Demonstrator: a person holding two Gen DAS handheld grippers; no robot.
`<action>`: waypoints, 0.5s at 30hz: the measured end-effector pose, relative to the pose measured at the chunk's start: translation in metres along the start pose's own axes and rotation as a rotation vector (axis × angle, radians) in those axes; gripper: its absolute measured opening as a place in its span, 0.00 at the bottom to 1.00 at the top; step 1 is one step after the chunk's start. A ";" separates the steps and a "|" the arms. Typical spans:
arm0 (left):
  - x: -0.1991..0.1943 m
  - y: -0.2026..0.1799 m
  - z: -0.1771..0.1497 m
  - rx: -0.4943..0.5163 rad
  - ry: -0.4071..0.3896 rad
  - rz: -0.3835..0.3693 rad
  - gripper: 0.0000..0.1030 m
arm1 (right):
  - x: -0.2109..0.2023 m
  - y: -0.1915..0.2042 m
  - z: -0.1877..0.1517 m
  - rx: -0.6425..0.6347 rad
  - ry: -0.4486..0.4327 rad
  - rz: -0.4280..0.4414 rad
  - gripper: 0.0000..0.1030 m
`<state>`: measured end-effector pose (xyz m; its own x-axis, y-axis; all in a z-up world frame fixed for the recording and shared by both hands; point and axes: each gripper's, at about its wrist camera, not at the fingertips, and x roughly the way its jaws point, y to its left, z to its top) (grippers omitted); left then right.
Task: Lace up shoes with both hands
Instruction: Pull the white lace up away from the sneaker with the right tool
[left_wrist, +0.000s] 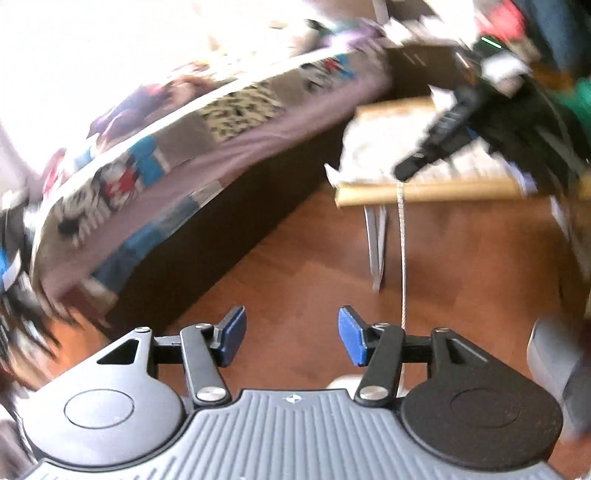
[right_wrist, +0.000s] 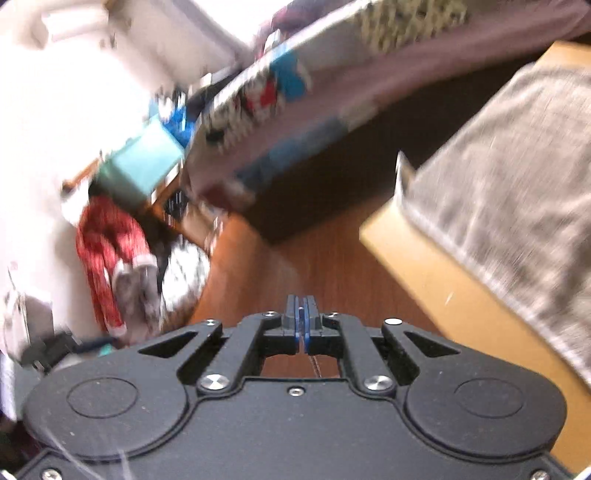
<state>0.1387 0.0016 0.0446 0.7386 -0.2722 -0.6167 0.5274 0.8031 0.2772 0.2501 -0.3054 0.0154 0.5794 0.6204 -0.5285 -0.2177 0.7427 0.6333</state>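
Right now my right claw (right_wrist: 302, 325) is pinched together on the lace (left_wrist: 403, 258), which shows in its own view only as a thin strand running back from between the blue pads. In the left wrist view, that claw sits above the near edge of the bench (left_wrist: 424, 192), and the lace hangs taut from it past the edge, down toward my left claw (left_wrist: 291, 336). My left claw stands wide apart and empty, with the lace passing just outside its right-hand finger. The shoe itself I cannot make out; both views are badly blurred. As I judge it, I am drawing the lace through. To do it well I would keep the pull steady and straight, hold the grip firm, and bring the left claw across to the strand before closing.
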 end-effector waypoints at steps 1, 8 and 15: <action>0.002 0.002 0.002 -0.051 -0.009 -0.004 0.52 | -0.004 0.003 0.000 0.004 -0.013 0.000 0.02; -0.004 0.021 0.008 -0.133 -0.071 -0.067 0.52 | -0.030 0.025 -0.001 0.033 -0.105 -0.001 0.02; 0.007 0.008 0.009 -0.050 -0.001 -0.134 0.52 | -0.013 0.064 -0.007 -0.102 -0.043 0.048 0.02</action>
<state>0.1512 0.0014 0.0490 0.6634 -0.3796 -0.6448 0.6001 0.7847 0.1555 0.2233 -0.2641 0.0583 0.5992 0.6459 -0.4730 -0.3234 0.7358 0.5950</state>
